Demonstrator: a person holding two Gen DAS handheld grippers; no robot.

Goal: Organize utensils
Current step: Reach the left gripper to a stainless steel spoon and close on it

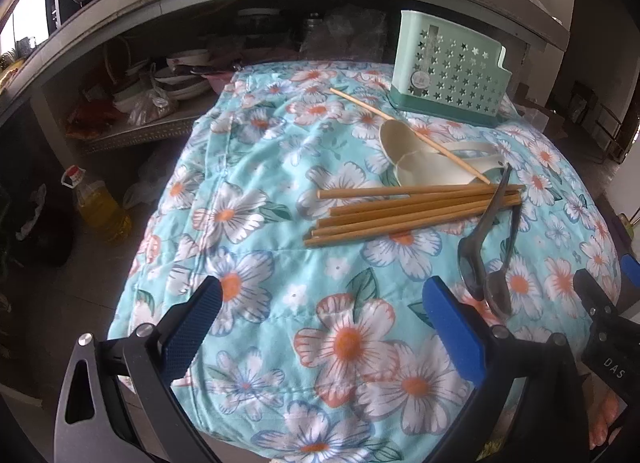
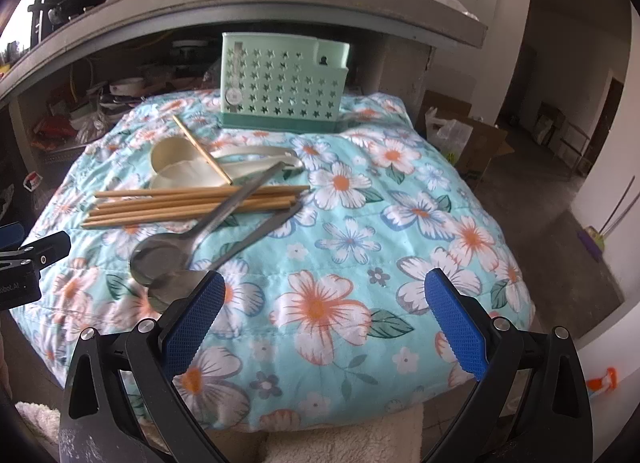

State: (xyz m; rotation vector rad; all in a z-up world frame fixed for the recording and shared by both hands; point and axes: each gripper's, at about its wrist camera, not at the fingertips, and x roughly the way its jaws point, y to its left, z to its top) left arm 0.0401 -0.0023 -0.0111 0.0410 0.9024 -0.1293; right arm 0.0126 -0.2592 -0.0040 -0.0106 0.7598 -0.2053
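Both grippers hover over a bench draped in a floral cloth (image 2: 328, 303), each with its fingers spread wide and grasping nothing: the left gripper (image 1: 320, 323) and the right gripper (image 2: 320, 319). The utensils lie loose in a heap near the middle of the cloth. A bundle of chopsticks (image 2: 192, 205) lies crosswise, with one stray chopstick (image 2: 202, 151) resting over two white spoons (image 2: 180, 167). Two metal spoons (image 2: 168, 255) cross the bundle, bowls pointing toward the grippers. The green holder (image 2: 280, 83) stands upright at the far edge, apparently empty, so sorting has probably not begun. The metal spoons, nearest and on top, seem the natural first pick.
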